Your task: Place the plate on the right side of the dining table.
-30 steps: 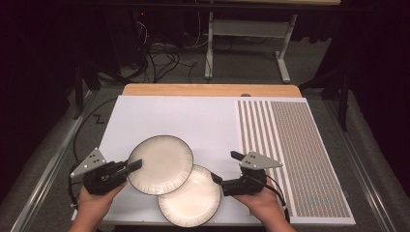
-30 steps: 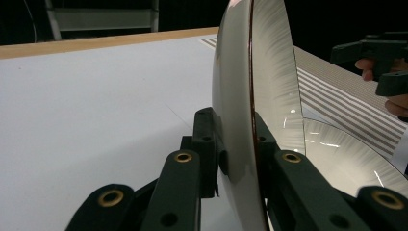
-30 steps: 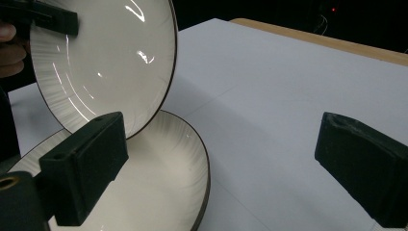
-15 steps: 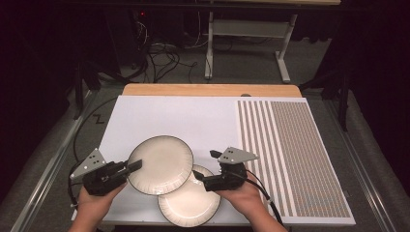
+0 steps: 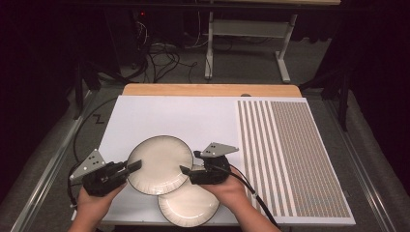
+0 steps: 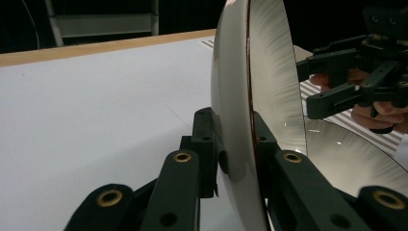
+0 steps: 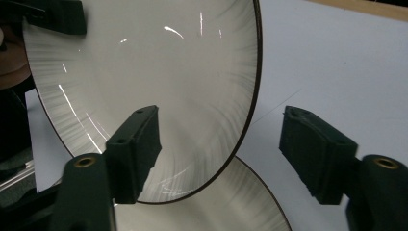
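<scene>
Two cream plates with dark rims lie near the front of the white board (image 5: 169,116). The upper plate (image 5: 159,164) is lifted and tilted, overlapping the lower plate (image 5: 188,205), which lies flat. My left gripper (image 5: 137,166) is shut on the upper plate's left rim; in the left gripper view both jaws of this gripper (image 6: 235,139) clamp the plate's edge (image 6: 269,96). My right gripper (image 5: 191,162) is open at the plate's right rim. In the right gripper view this gripper (image 7: 226,149) straddles the rim of the upper plate (image 7: 159,72), above the lower plate (image 7: 226,211).
A striped mat (image 5: 290,154) covers the right part of the board. A wooden strip (image 5: 208,90) runs along the far edge. Beyond it are floor cables (image 5: 159,53) and a metal stand (image 5: 241,29). Bare white board stretches behind the plates.
My right gripper has moved left from beside the lower plate to the upper plate's right rim, jaws still open. The left gripper and its plate have stayed put.
</scene>
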The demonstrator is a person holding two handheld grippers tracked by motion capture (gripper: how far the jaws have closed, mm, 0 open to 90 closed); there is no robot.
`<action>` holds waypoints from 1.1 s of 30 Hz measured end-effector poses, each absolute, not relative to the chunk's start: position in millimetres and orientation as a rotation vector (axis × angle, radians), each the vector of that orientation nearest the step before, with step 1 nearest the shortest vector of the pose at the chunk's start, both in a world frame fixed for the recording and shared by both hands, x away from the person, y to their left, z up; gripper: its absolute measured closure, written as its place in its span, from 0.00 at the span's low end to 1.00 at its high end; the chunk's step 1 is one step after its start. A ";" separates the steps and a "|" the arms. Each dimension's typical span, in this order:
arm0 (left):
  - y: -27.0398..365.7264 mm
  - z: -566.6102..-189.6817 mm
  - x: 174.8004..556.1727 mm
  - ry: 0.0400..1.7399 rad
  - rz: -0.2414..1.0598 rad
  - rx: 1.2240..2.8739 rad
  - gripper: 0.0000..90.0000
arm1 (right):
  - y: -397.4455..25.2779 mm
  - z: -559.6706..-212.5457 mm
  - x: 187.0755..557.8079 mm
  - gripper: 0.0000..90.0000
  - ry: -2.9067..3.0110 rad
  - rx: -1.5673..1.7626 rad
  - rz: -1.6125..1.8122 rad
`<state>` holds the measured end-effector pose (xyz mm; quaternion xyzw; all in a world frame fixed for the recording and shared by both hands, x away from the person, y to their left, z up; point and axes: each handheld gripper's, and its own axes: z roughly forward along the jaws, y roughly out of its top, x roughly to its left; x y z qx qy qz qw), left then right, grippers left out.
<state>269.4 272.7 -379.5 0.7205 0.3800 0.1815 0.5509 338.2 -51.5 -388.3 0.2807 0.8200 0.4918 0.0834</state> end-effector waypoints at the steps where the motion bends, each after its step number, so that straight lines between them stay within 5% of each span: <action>1: 272.6 -379.4 269.3 0.898 0.431 1.706 0.88 | -50.5 -388.6 338.9 0.40 2.455 0.848 1.467; 13: 272.1 -379.2 268.9 0.889 0.438 1.708 0.88 | -45.7 -392.1 344.1 0.69 2.489 0.923 1.474; 33: 275.8 -382.0 268.5 0.935 0.369 1.652 0.89 | -47.9 -392.1 347.6 0.88 2.522 0.975 1.509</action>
